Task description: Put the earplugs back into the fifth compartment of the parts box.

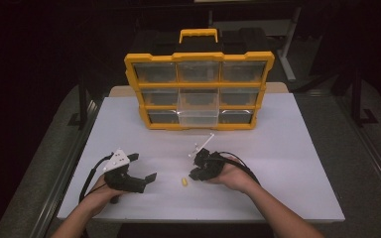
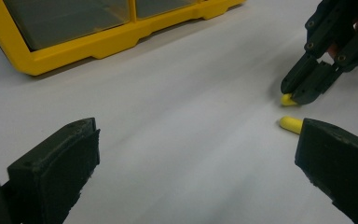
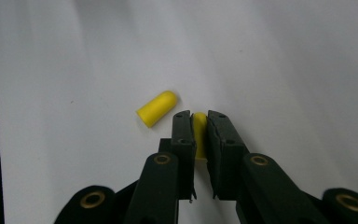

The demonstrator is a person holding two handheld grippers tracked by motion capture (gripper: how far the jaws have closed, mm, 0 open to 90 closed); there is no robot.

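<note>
Loose plug [image 1: 183, 182] lies on table [image 1: 287, 163], before drawer cabinet [image 1: 198, 89].

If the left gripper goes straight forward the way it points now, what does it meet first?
Probably bare white table, then the yellow plastic drawer organizer. The loose yellow foam earplug lies just ahead of its right jaw, so depth is uncertain.

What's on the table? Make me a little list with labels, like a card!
Table: white top
Big box: yellow and black drawer organiser at the far side, one middle drawer pulled out
Loose piece: small yellow earplug lying on the table
Held piece: second yellow earplug pinched in the right gripper
Left gripper: jaws wide apart, holding nothing, near the loose earplug
Hands: one on each gripper
</note>
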